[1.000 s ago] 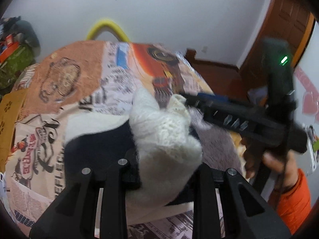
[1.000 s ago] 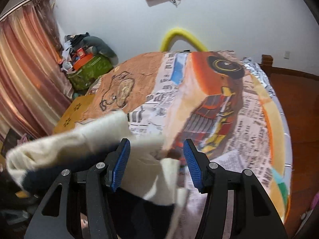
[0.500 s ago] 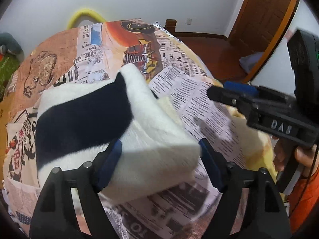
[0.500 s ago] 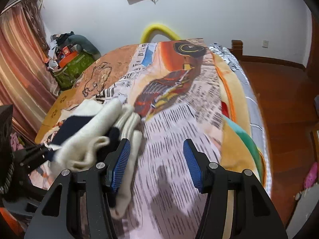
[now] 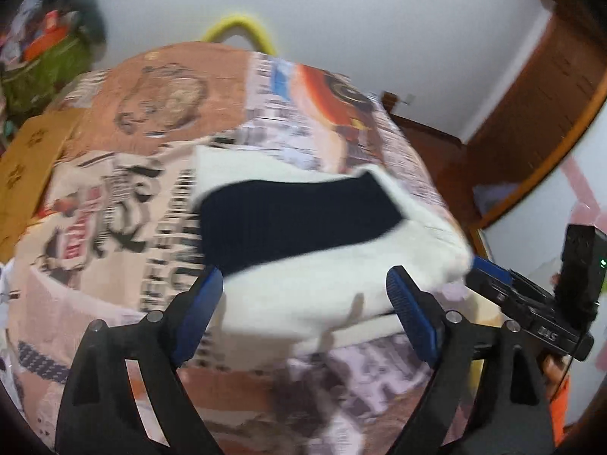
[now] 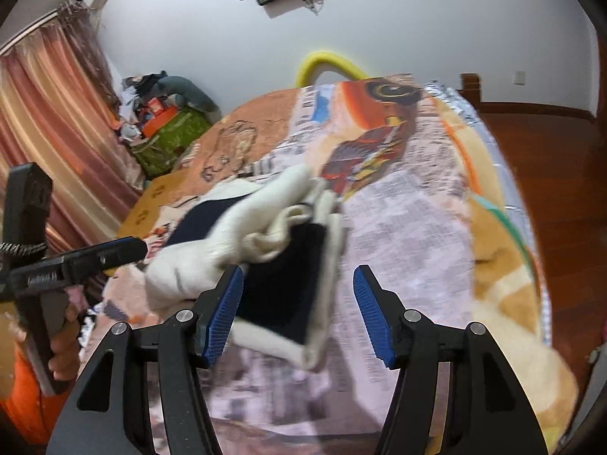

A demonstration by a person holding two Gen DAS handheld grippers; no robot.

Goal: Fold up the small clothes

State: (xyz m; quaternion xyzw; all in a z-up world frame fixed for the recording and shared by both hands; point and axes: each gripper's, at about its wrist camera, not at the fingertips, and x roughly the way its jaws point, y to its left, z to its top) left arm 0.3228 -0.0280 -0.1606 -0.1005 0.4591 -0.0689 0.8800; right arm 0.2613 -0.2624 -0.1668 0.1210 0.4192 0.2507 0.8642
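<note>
A small cream-white knitted garment with a dark navy band lies folded in a bundle on the bed; it also shows in the right wrist view. My left gripper is open and empty, its blue pads just in front of the bundle's near edge. My right gripper is open and empty, with the bundle's near end between and just past its pads. The right gripper also shows in the left wrist view, at the bundle's right end. The left gripper shows in the right wrist view, left of the bundle.
The bed is covered by a printed blanket with newspaper and car patterns. A yellow curved headboard rail is at the far end. A green bag with clutter and curtains are left. Wooden floor and a door are right.
Both grippers let go of the garment and opened. The bundle now rests on the blanket, and both grippers have drawn back a little from it.
</note>
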